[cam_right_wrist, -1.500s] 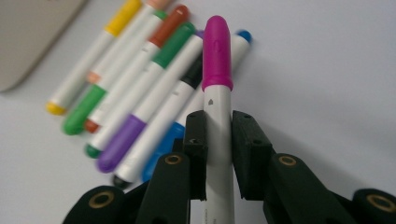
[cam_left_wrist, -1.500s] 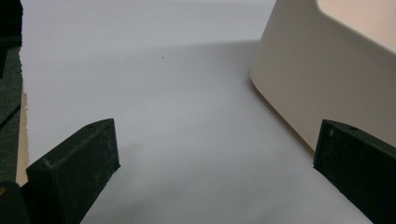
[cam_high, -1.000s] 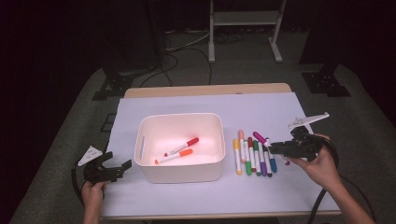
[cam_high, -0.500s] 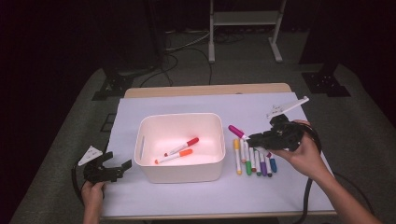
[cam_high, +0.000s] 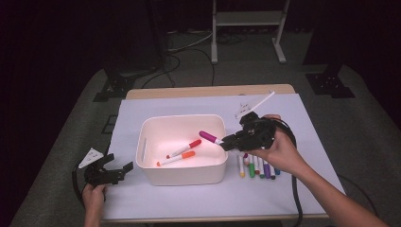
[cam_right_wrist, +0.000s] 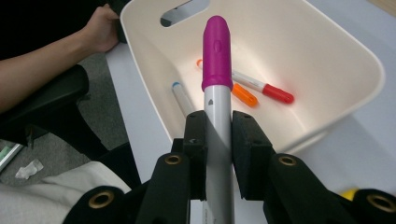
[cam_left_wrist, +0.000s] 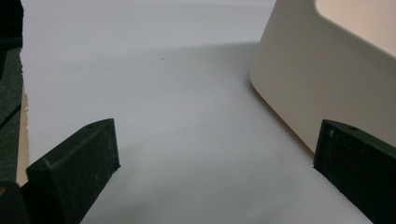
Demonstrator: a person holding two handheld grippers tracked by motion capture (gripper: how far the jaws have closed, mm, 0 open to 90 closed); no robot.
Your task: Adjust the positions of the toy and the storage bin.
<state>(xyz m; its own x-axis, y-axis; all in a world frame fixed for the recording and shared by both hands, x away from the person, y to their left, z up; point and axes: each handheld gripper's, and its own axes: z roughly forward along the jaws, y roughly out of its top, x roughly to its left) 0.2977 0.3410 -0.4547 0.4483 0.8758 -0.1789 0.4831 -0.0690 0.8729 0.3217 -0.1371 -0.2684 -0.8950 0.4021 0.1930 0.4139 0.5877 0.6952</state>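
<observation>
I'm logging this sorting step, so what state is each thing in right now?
Magenta-capped marker: capped, clamped in the right gripper, held over the bin's rim.
Right gripper: shut on the marker.
Left gripper: open, nothing between its fingers, beside the bin.
White bin: upright on the table, open top.
Red-capped marker: capped, lying in the bin.
Orange-capped marker: capped, lying in the bin.
Row of markers: capped, lying on the white sheet.

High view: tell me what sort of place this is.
Probably a lab or recording studio: a white-covered table lit against black surroundings, cables on grey carpet, a metal stand behind, and a bin of markers.
</observation>
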